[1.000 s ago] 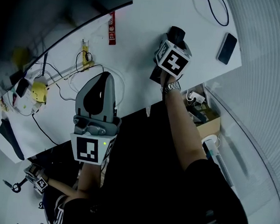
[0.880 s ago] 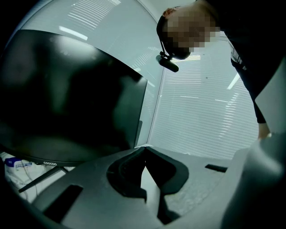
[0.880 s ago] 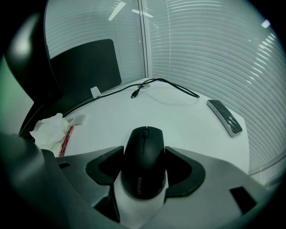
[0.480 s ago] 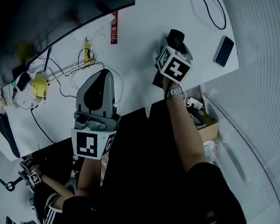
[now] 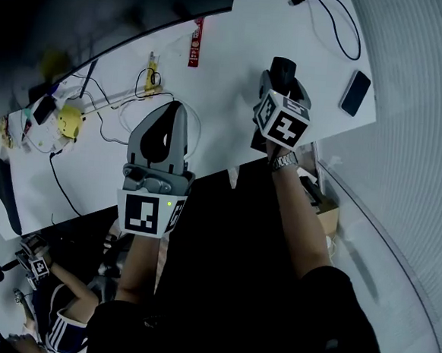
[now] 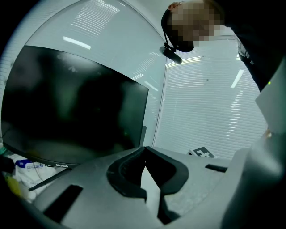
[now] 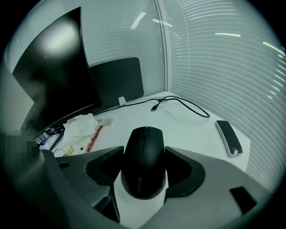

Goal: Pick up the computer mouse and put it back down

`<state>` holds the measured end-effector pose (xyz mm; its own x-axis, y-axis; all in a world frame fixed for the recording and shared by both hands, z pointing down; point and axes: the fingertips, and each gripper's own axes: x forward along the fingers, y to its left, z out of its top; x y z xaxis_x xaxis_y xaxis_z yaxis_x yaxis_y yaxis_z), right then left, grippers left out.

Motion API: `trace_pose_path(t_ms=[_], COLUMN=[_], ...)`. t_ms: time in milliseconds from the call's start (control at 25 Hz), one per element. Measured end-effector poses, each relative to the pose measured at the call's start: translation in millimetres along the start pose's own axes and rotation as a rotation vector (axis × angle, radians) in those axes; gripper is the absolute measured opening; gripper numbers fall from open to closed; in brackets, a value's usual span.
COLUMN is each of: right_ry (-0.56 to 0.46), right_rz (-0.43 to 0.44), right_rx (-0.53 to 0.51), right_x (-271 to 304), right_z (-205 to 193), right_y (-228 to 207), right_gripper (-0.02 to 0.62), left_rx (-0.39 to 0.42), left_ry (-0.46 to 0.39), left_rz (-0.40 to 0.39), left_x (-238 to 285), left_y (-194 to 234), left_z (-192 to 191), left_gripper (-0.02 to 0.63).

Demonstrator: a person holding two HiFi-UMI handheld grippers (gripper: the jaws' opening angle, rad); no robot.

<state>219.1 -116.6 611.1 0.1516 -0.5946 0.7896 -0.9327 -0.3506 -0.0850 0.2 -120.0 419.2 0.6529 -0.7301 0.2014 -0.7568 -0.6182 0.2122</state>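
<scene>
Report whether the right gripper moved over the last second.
Yes, slightly: the right gripper, holding the mouse, drifted toward the table's near edge, away from the red strip.

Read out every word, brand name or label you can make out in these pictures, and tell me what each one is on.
"Lenovo": in small print on the rear of the black computer mouse, seen in the right gripper view.
"coocaa": on the lower edge of the dark monitor, seen in the left gripper view.
Red strip: carries print, but it is too small to read.
</scene>
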Motion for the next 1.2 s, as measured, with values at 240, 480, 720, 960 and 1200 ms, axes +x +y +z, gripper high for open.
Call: trace_pose_path(t_ms=[240,480,720,960,1200], right_ry=[-0.031,-0.08,-0.117,-0.179,-0.21], right_rz=[0.071,0.139,0.228,0.342,0.406], right_rx=[-0.087,-0.16,-0.248,-0.349,-0.374], right_x=[-22,-53,-82,-111,-131], right_z=[4,6,6,10,15], right_y=[17,32,54,81,95], right_gripper=[0.281,0.281,0.281,0.281,0.281], left_rx=[0.016,0.026,0.027,0.027,0.031], left_ry=[-0.002,-0.008,-0.002,0.015,0.025], left_rz=[0.014,0.032,0.051,0.049,0.06], left_x=[-10,-25,-38,-54,-62], left_y=[0,-2,-3,-6,-5], left_z=[0,-3,-8,-14,-14], left_gripper=[0.008,0.006,0.007,0.007,0.007])
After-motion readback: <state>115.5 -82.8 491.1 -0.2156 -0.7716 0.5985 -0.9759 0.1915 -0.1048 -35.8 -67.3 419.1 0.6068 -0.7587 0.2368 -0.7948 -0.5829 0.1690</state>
